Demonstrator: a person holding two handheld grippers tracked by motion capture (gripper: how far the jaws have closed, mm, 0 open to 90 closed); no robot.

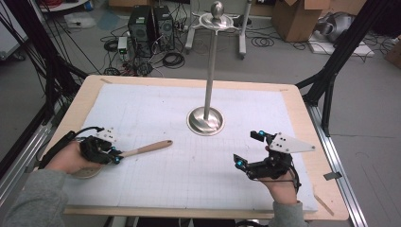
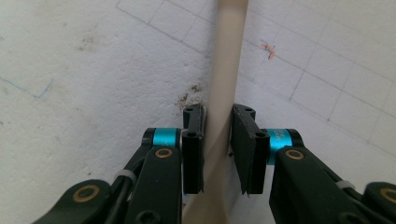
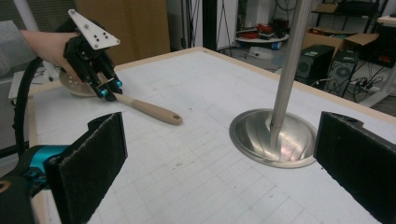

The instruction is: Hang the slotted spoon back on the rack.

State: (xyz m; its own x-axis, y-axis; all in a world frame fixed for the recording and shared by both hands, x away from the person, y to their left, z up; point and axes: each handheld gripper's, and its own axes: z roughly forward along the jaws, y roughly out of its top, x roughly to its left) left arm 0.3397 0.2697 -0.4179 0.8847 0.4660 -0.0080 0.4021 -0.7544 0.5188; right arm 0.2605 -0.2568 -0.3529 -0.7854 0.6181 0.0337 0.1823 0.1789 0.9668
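The left tool [image 1: 116,157] is clenched on the beige wooden spoon handle [image 1: 146,148] lying on the white gridded surface [image 1: 189,179]; the right tool [image 1: 248,150] stands released, jaws wide

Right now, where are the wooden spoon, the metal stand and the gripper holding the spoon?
wooden spoon [image 1: 146,148], high view, middle of its handle.
metal stand [image 1: 205,121], high view, its round base.
left gripper [image 2: 218,140], left gripper view, between its fingertips, around the handle.

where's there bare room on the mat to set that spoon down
Bare mat lies between the wooden spoon and the stand base, and along the near edge between both grippers. Crowded: the left gripper at the spoon, and the right gripper at right.
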